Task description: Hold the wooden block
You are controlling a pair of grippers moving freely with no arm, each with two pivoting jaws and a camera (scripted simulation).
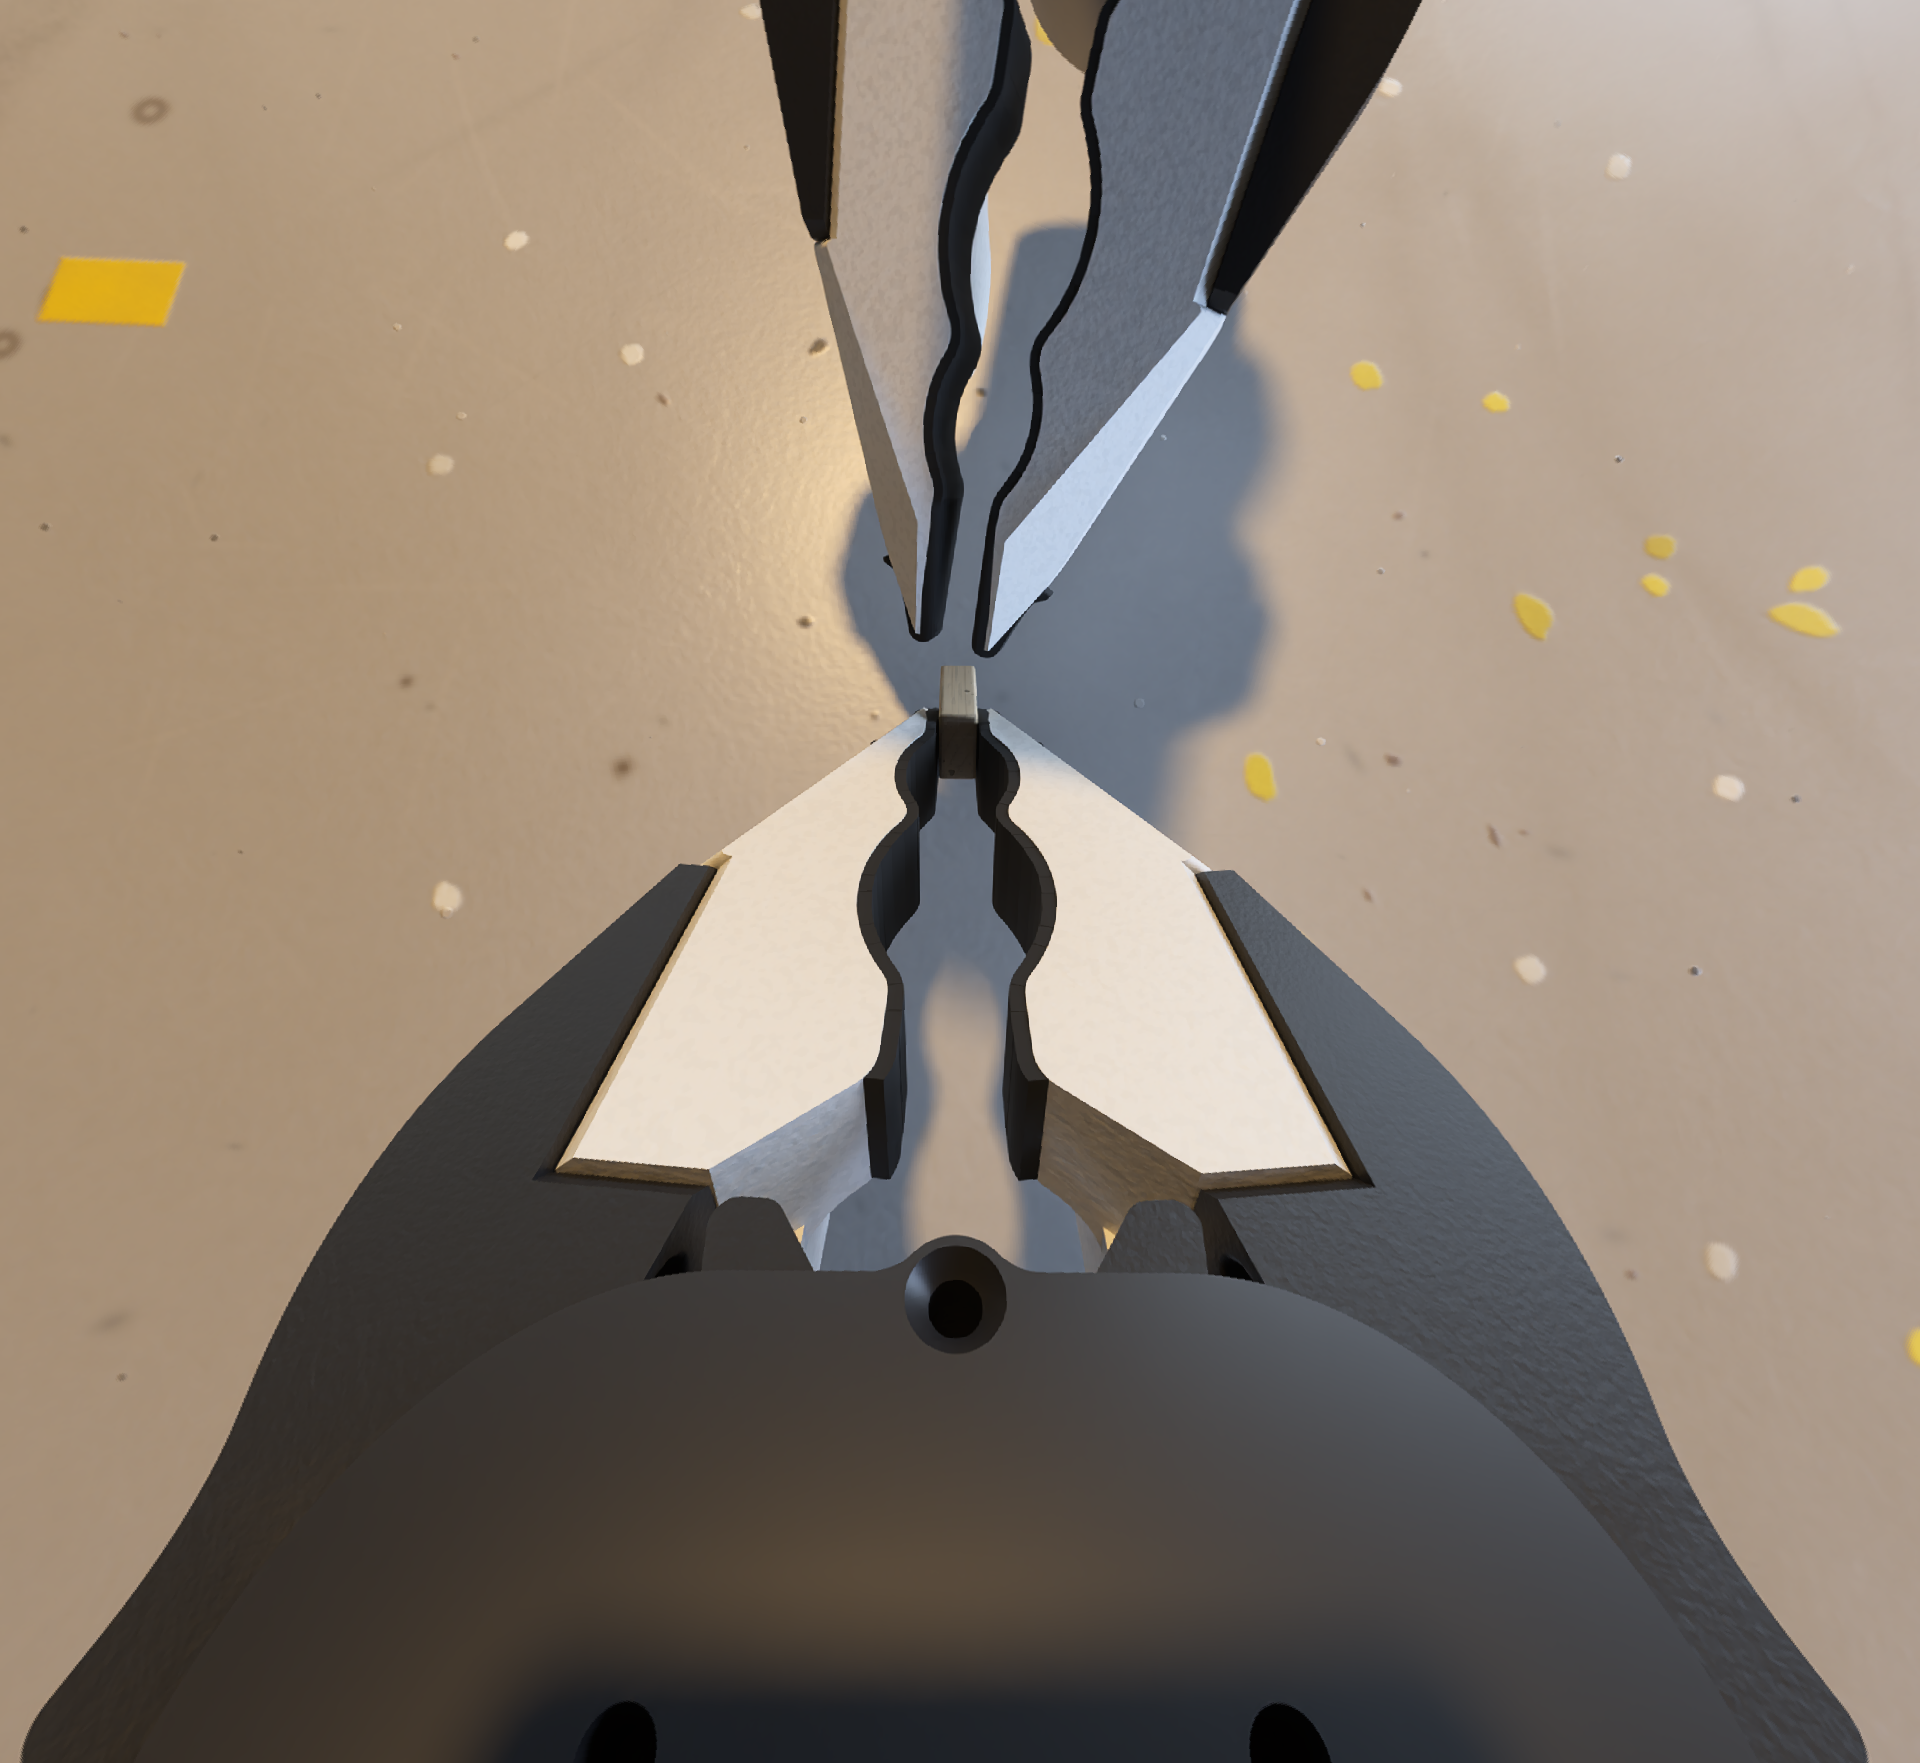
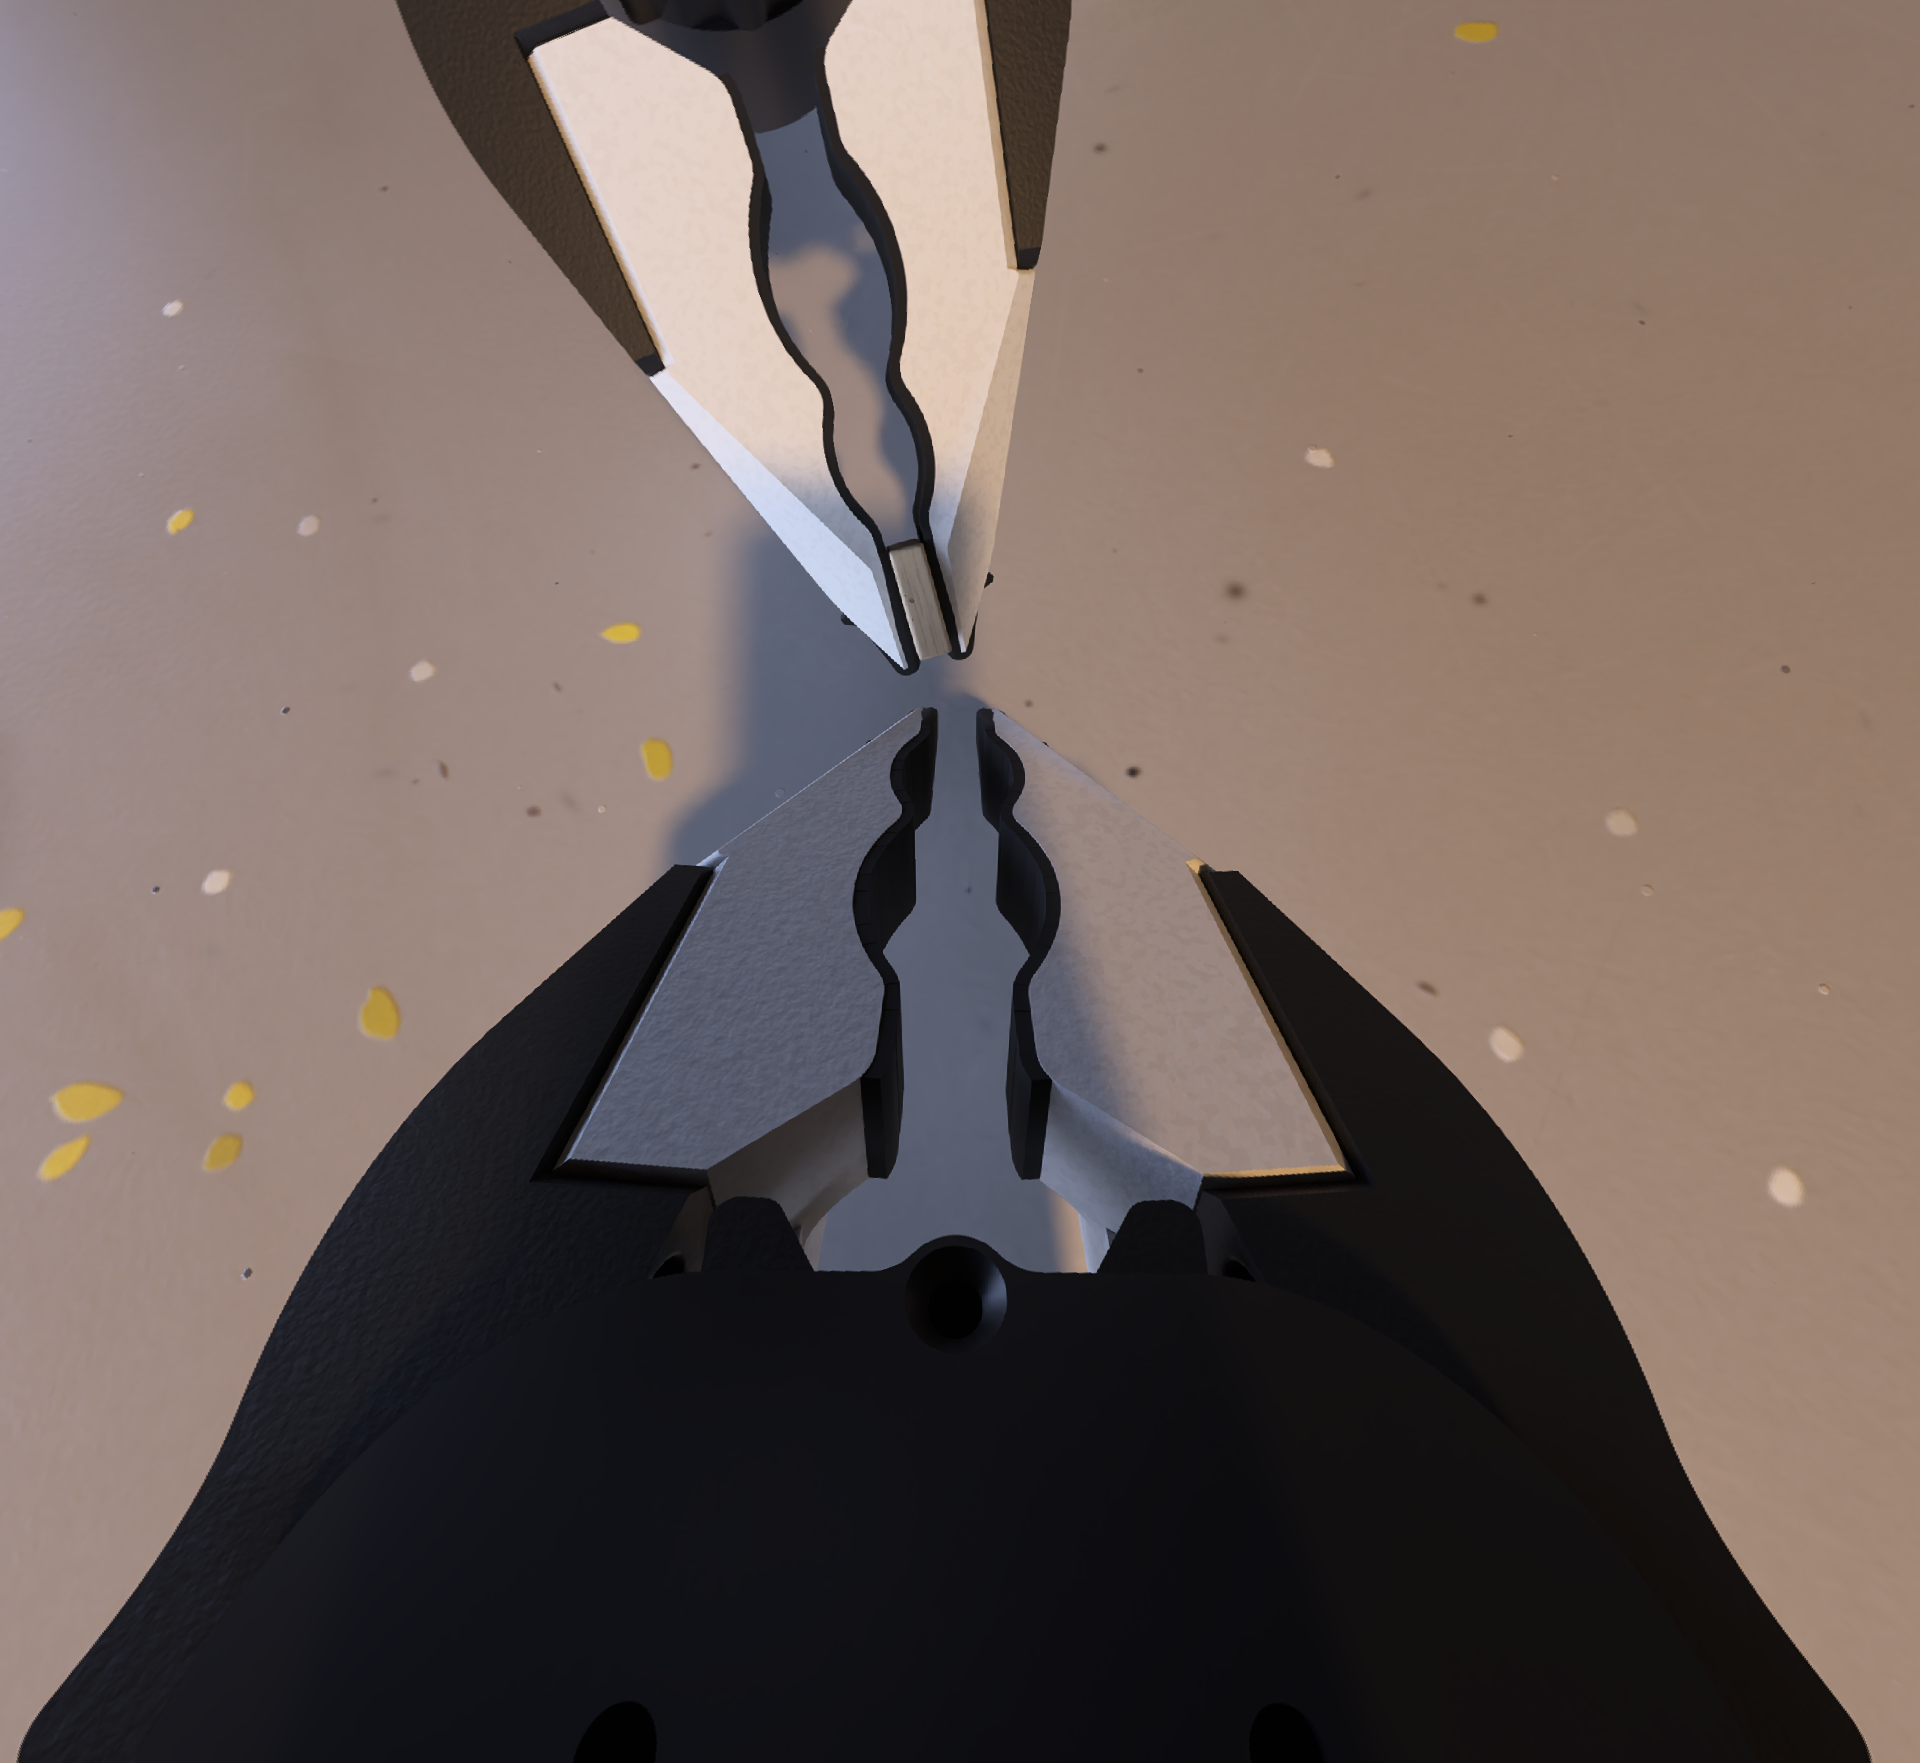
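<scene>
The wooden block is small and pale, and it is pinched between the tips of my left gripper, which is shut on it above the tan surface. My right gripper faces it tip to tip from the far side, just short of the block and apart from it. In the right wrist view my right gripper has its jaws a narrow gap apart with nothing between them. The left gripper is opposite it, holding the block.
A tan surface lies below both grippers, dotted with small yellow and white flecks. A flat yellow rectangle lies at the far left. The grippers' shadows fall on the surface.
</scene>
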